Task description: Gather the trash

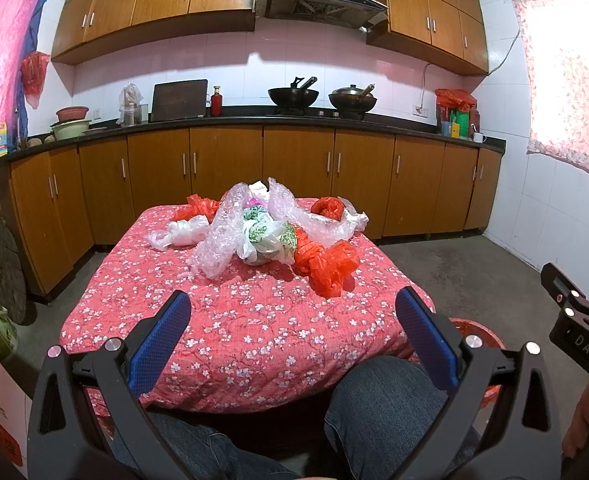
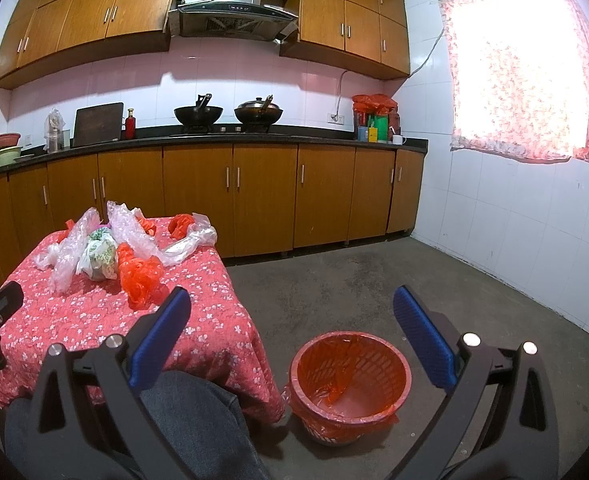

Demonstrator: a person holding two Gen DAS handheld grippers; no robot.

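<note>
A heap of plastic trash lies on the far half of the table with the red flowered cloth point(image 1: 254, 332): a red plastic bag point(image 1: 326, 264) nearest, a white and green printed bag point(image 1: 268, 240), clear bubble wrap point(image 1: 222, 236), a white bag point(image 1: 182, 232). My left gripper point(image 1: 294, 312) hovers open over the near part of the table, nothing between its blue pads. My right gripper point(image 2: 292, 312) is open too, beside the table's right edge and above a red waste basket point(image 2: 350, 380) lined with a red bag. The red plastic bag point(image 2: 140, 276) lies just left of its left finger.
A person's knees in jeans point(image 1: 378, 404) sit under the table's near edge. Wooden cabinets point(image 1: 294, 176) and a counter with two woks point(image 1: 294, 96) run along the back wall. Bare concrete floor point(image 2: 414, 280) stretches to the right, up to the tiled wall.
</note>
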